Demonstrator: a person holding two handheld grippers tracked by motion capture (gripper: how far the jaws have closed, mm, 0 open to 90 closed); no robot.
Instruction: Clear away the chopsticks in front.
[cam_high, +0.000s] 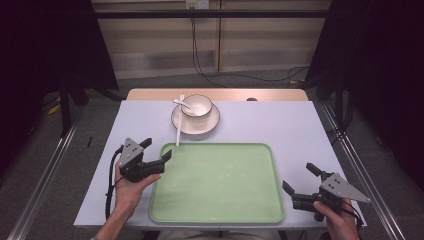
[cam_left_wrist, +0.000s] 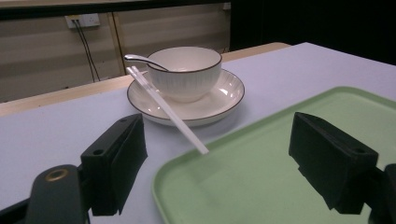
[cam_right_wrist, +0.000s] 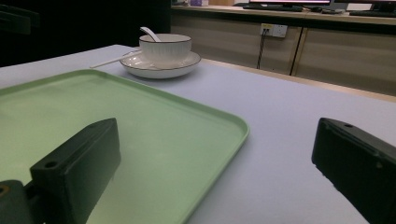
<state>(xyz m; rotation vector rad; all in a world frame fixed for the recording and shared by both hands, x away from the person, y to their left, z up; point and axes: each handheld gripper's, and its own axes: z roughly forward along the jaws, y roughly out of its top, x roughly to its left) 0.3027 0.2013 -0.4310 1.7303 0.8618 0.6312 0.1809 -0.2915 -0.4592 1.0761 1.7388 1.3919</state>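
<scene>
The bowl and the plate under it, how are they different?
The bowl is deep and tall; the plate is flat and wider. The bowl sits on the plate, while the plate rests on the table. A spoon lies in the bowl; chopsticks lean on the plate's rim. Both are white, round and dark-edged.

A pale lavender-grey table (cam_high: 300, 130) stands on a grey floor (cam_high: 250, 80), with a strip of wooden tabletop (cam_high: 220, 94) showing along its far edge. Behind it runs a beige panelled wall (cam_high: 160, 45) carrying a white power socket (cam_high: 196, 4), from which black cables (cam_high: 210, 70) trail across the floor. Dark curtains (cam_high: 45, 45) hang at both sides, and metal rails (cam_high: 365, 175) flank the table.
</scene>
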